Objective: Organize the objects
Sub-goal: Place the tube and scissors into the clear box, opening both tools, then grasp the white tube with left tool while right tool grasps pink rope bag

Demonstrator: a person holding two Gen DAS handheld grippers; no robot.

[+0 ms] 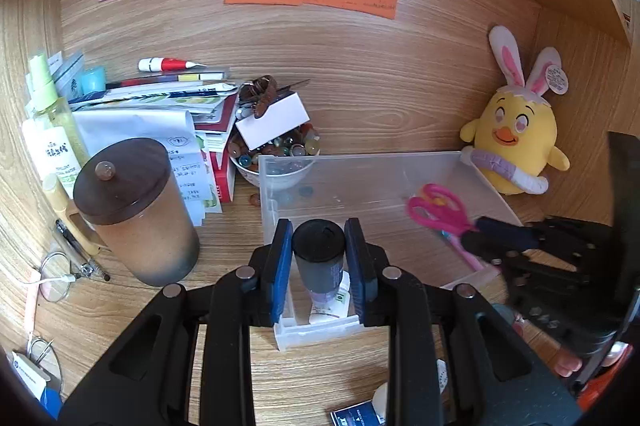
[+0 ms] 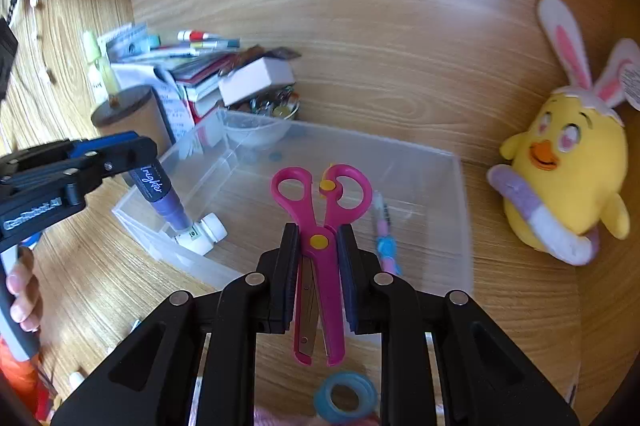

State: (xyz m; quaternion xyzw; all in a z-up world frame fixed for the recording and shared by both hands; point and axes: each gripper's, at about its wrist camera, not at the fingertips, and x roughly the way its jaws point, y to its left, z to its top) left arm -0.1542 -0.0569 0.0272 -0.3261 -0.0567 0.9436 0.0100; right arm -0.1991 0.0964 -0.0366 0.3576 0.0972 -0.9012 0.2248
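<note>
Over the clear bin [image 2: 440, 169], the right gripper [image 2: 318, 258] clamps the pink scissors [image 2: 320, 222] handles-forward, while the left gripper [image 1: 319, 258] pinches a marker [image 1: 319, 254] tip-down.

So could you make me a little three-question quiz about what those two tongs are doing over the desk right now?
1. True or false: the right tongs are shut on the pink scissors.
2. What do the left tongs hold? A) a highlighter marker B) a roll of tape C) a spoon
3. Fill in: the marker points down into the clear plastic ____.

Key
1. True; the handles point away from the person.
2. A.
3. Box; a small white bottle lies under the marker's tip.
</note>
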